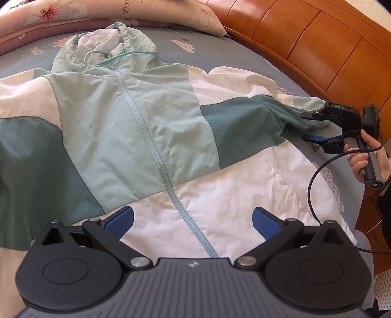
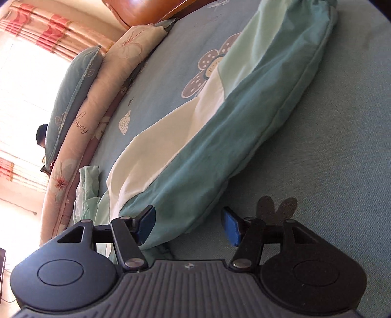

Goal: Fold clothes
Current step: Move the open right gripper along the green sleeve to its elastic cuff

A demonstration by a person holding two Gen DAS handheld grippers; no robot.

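Two pillows [image 1: 102, 14] and headboard [image 1: 317, 49] border the jacket [image 1: 151, 117].

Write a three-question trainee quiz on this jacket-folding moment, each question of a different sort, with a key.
1. True or false: the jacket lies zipped, front up, on the bed.
2. Which part of the jacket is the right gripper at? A hood, B sleeve end, C hem.
3. Fill in: the left gripper hovers open above the jacket's ____ lower panel.

Key: 1 true; 2 B; 3 white.
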